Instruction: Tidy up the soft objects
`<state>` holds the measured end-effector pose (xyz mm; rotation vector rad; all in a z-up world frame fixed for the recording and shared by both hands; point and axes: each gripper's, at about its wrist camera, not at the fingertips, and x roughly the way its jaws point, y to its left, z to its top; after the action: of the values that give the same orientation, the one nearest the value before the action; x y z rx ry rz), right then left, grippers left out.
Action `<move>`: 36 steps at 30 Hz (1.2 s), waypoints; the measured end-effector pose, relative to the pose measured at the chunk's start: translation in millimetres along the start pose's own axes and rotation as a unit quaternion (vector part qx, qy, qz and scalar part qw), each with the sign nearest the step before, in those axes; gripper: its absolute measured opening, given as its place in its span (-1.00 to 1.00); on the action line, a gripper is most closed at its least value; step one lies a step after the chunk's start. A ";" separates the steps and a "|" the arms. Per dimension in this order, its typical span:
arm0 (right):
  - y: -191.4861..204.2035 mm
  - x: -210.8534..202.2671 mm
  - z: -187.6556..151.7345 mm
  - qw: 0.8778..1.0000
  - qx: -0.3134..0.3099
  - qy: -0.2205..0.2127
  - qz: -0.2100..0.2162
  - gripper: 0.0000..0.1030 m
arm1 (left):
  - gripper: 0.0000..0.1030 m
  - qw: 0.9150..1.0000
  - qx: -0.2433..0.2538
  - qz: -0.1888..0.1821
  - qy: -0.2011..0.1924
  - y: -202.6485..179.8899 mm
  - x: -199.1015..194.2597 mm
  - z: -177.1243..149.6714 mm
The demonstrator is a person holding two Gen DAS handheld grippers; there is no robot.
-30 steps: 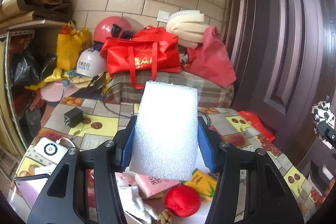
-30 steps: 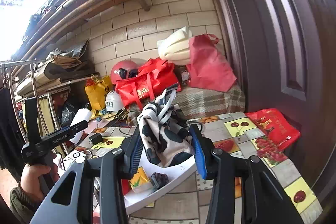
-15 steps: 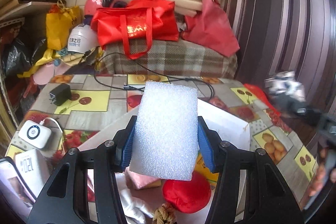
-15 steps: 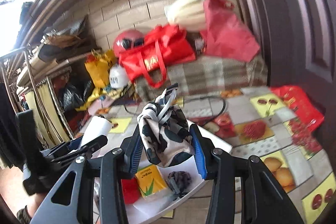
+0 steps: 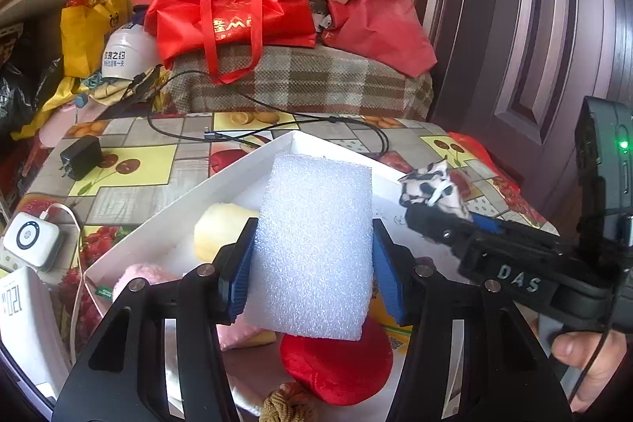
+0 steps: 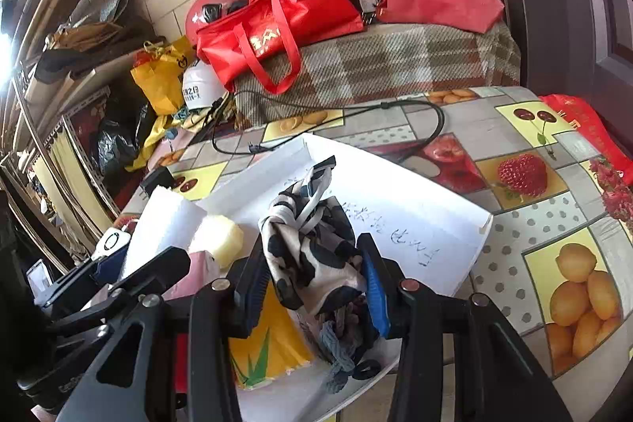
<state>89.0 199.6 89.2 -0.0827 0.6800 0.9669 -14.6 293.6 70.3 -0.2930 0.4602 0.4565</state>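
My left gripper point(image 5: 310, 273) is shut on a white foam block point(image 5: 314, 244), held over a shallow white box point(image 5: 253, 161) on the table. In the box lie a red plush point(image 5: 340, 368), a pale yellow sponge point(image 5: 221, 230) and pink soft things point(image 5: 138, 273). My right gripper point(image 6: 314, 281) is shut on a black-and-white patterned cloth point(image 6: 308, 244), above the same white box point(image 6: 431, 208). In the left wrist view the right gripper point(image 5: 437, 212) comes in from the right with the patterned cloth point(image 5: 433, 186). The left gripper point(image 6: 130, 263) and foam block point(image 6: 166, 224) show at left in the right wrist view.
A yellow packet point(image 6: 269, 347) and a dark hair tie point(image 6: 340, 347) lie in the box. Black cables point(image 5: 277, 121), a black charger point(image 5: 81, 157) and white devices point(image 5: 29, 240) sit on the fruit-patterned table point(image 6: 554, 192). Red bags point(image 5: 233, 18) and helmets pile behind. A dark door point(image 5: 534, 26) stands right.
Both grippers have come down and tilted toward the white box, each still holding its item. The right gripper has moved in from the right beside the foam block.
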 end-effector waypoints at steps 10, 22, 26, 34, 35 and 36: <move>-3.7 -2.5 -0.5 1.000 0.010 -0.013 -0.018 0.58 | 0.90 0.999 -0.005 0.036 -0.016 5.6 -5.3 3.9; -13.7 -15.0 -5.0 0.999 0.037 -0.029 -0.023 1.00 | 1.00 0.998 0.009 0.041 -0.048 0.8 -19.8 10.7; -12.6 -22.8 -8.3 0.998 0.030 -0.039 -0.034 1.00 | 1.00 0.998 0.008 0.039 -0.054 0.6 -24.2 13.2; -13.4 -55.8 -16.3 0.993 0.004 -0.081 -0.084 1.00 | 1.00 0.997 0.035 0.031 -0.062 -16.6 -38.8 18.9; -12.3 -63.6 -19.2 0.991 -0.005 -0.093 -0.093 1.00 | 1.00 0.997 0.042 0.031 -0.065 -21.4 -42.8 19.9; -10.1 -74.7 -23.5 0.988 -0.015 -0.108 -0.110 1.00 | 1.00 0.996 0.050 0.029 -0.067 -27.1 -47.3 20.9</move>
<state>56.8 130.7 110.6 -0.0753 0.4457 0.7606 -31.8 261.3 115.8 -0.1512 0.3608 0.5041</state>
